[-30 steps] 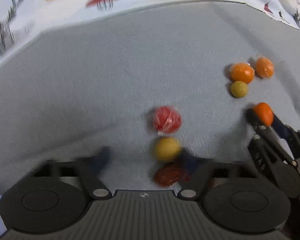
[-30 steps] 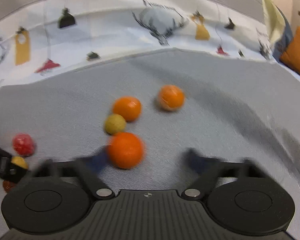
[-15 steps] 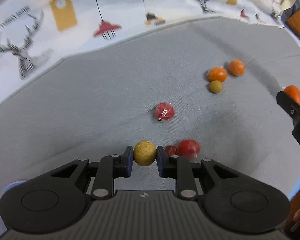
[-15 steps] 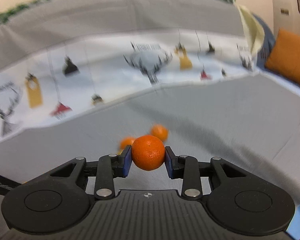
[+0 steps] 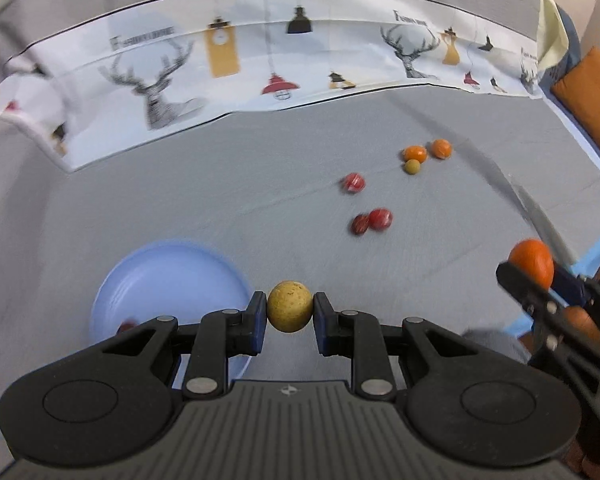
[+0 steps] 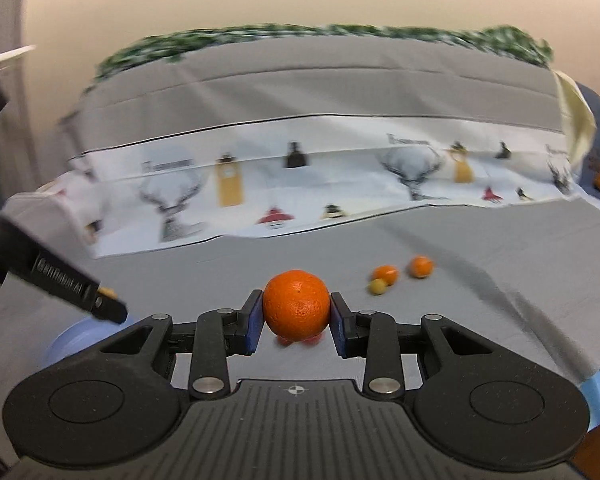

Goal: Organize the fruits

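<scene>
In the left wrist view, the left gripper [image 5: 290, 312] tilts steeply down over the grey cloth surface [image 5: 260, 184], its blue pads clamped on a small yellow fruit [image 5: 289, 306] that is round, matte and faintly speckled. Just below and left of the fingers lies a pale blue plate [image 5: 168, 280], smooth and shallow; a blurred red thing sits at its near edge, mostly hidden by the gripper. Ahead and to the right, two red fruits [image 5: 371, 221] touch each other, and a third red fruit [image 5: 353, 182] with a glossy sheen lies beyond them. Farther still, two oranges [image 5: 427, 151] and a small yellowish fruit [image 5: 412, 167] sit close together. At the right edge the right gripper [image 5: 538, 270] holds an orange [image 5: 531, 261] aloft. A white printed cloth [image 5: 260, 76] with deer and lamps runs along the far side.

In the right wrist view, the right gripper [image 6: 297, 316] points only gently down, its pads squeezed on the orange [image 6: 297, 305], round with dimpled peel. Past it to the right sit the two oranges [image 6: 402, 271] and the yellowish fruit [image 6: 378, 287]. To the left, one black finger of the left gripper [image 6: 108, 298] shows a sliver of yellow at its tip, above the rim of the blue plate [image 6: 72, 338].
</scene>
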`<state>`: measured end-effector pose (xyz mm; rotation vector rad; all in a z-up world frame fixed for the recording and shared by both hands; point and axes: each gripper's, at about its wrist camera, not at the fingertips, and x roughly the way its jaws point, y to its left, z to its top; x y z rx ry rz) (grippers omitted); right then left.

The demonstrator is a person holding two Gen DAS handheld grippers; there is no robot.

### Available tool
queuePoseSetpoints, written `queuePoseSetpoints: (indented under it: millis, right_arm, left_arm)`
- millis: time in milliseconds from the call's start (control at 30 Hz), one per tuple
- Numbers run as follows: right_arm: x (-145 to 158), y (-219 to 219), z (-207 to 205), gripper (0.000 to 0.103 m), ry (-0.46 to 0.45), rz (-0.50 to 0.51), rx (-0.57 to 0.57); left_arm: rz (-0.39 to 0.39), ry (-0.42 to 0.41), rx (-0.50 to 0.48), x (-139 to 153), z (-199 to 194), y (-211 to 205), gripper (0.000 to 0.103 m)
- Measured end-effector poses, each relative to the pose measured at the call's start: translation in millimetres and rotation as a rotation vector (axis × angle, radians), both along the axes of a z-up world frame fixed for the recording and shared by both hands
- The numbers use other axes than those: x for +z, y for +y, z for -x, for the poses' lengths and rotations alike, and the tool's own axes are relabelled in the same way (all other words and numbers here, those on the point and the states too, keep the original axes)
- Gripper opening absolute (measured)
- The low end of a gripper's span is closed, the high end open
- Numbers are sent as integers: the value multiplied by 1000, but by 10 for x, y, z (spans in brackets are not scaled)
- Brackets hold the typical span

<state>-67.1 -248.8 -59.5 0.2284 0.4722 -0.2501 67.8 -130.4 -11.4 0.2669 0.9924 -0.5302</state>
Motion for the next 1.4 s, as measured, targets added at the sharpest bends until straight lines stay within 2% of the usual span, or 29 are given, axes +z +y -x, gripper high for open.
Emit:
queuePoseSetpoints:
  millis: [200, 467, 567, 900, 1400]
  right_arm:
    - [200, 535, 376, 36, -11, 5, 69]
    - [424, 964, 578, 36, -35, 13, 118]
    - [440, 1095, 627, 36, -40, 15, 146]
    - [561, 1313, 669, 36, -51, 76, 202]
    - [608, 1375, 744, 36, -57, 96, 224]
  left_arm:
    - [28, 30, 34, 117, 422, 595, 27]
    - [84, -7, 83, 230, 823, 1127, 27]
    - [82, -25, 90, 234, 956, 1260, 27]
    - [143, -50, 137, 367, 1112, 1544, 27]
    - [172, -61, 169, 444, 1205, 1678, 27]
